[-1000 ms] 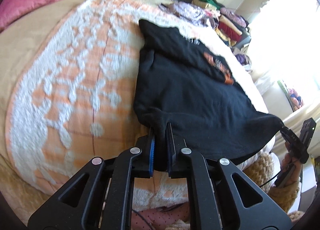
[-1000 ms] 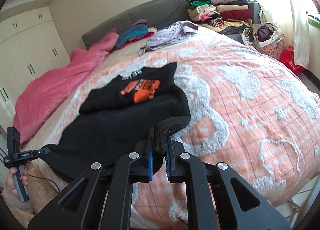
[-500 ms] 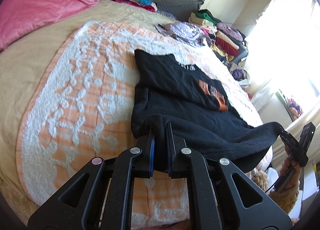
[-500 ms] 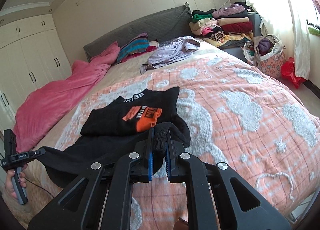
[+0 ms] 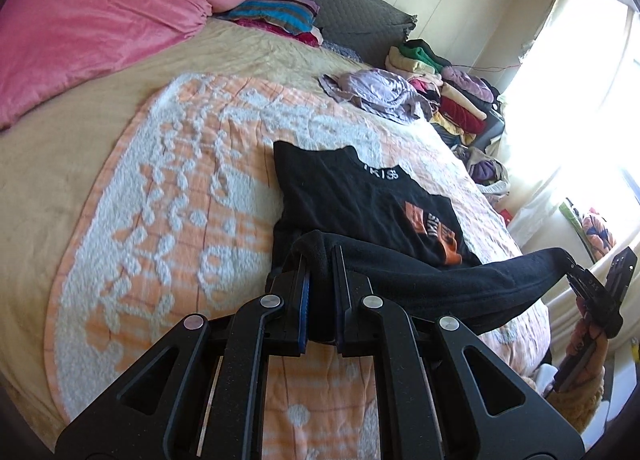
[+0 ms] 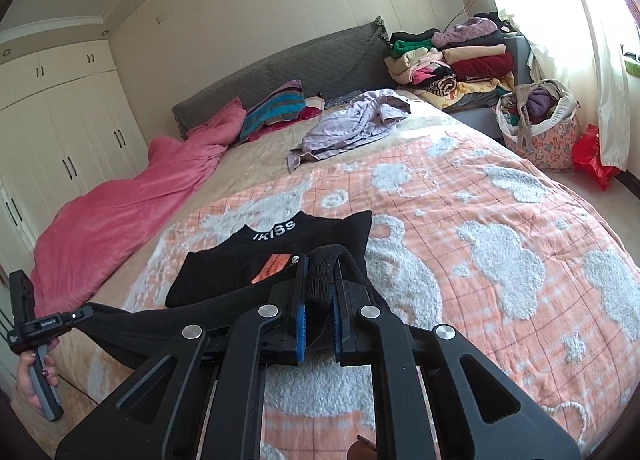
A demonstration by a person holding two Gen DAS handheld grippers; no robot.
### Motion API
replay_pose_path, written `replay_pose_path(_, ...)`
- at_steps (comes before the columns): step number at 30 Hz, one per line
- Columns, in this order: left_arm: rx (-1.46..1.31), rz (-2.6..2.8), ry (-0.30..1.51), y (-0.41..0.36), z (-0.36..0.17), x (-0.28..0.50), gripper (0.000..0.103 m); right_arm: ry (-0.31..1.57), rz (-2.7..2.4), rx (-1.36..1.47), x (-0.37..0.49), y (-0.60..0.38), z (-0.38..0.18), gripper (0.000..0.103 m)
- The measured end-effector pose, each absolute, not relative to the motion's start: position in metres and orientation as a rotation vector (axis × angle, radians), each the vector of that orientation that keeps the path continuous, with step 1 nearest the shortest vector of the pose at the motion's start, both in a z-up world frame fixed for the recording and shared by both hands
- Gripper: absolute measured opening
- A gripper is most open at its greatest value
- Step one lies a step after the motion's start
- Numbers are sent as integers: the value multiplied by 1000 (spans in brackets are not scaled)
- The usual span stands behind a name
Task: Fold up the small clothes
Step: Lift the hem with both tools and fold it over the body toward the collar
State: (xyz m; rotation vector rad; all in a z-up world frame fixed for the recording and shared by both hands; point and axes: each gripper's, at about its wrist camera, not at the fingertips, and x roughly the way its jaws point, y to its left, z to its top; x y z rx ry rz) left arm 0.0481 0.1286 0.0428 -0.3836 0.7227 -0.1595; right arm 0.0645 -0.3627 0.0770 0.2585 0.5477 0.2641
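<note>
Black sweater (image 5: 360, 200) lies on the orange-and-white blanket (image 5: 192, 196) of the bed, its lower hem lifted off the surface. Left tool (image 5: 320, 260) pinches one hem corner, and right tool (image 6: 320, 272) pinches the other, the edge stretched between them above the printed chest. Pink quilt (image 6: 120, 212) sits well apart.

One black shirt (image 5: 360, 196) on bed (image 5: 180, 188). Two grippers: left (image 5: 320, 260), right (image 6: 320, 264). One pink blanket (image 6: 132, 204) near headboard (image 6: 304, 72). One lilac garment (image 6: 352, 120). One striped pillow (image 6: 276, 108). One bag (image 6: 536, 136) beside bed.
</note>
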Motion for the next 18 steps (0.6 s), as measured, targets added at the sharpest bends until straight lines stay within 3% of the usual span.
replay_pose_path(18, -325, -113, 682, 120, 57, 96, 4, 553, 215, 206, 108, -358, 78, 9)
